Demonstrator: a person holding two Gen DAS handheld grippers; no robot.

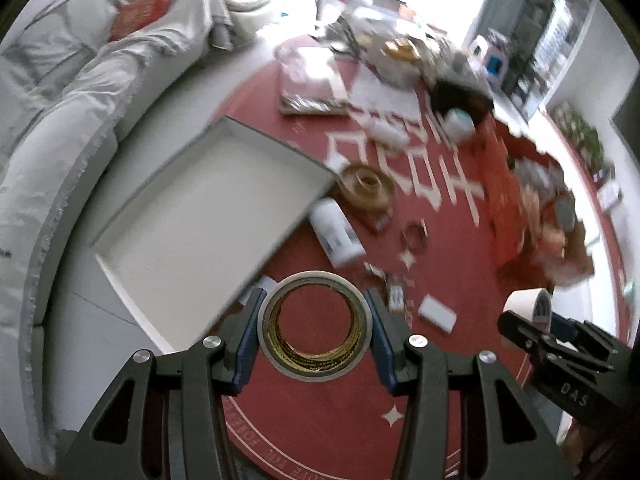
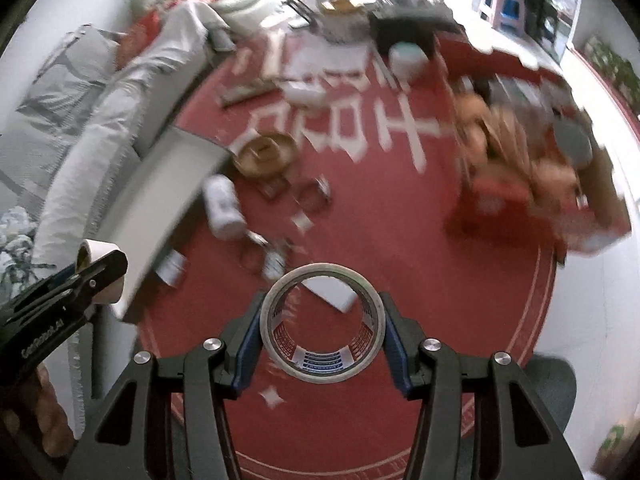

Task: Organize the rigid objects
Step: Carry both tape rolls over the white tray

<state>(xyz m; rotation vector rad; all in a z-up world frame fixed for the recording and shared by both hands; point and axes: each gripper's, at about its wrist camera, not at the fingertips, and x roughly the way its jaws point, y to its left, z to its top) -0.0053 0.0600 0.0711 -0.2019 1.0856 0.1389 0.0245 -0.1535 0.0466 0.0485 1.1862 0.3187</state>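
Note:
My left gripper (image 1: 315, 326) is shut on a tape roll with a gold inner core (image 1: 272, 344), held above the red rug. In the right wrist view my right gripper (image 2: 322, 326) is shut on a white tape roll with a blue and red printed core (image 2: 360, 360). Each roll sits upright between blue pads, its hole facing the camera. The right gripper and its white roll (image 1: 524, 304) show at the lower right of the left wrist view. The left gripper's finger (image 2: 72, 284) shows at the left edge of the right wrist view. A shallow white box lid (image 1: 208, 216) lies to the left on the floor.
On the round red rug (image 1: 440, 280) lie a white bottle (image 1: 334, 232), a wooden ring dish (image 1: 368, 188), a small white box (image 1: 438, 314) and small scattered bits. Orange bags (image 1: 532, 208) stand right. A grey sofa (image 1: 60, 120) runs along the left. Clutter fills the far side.

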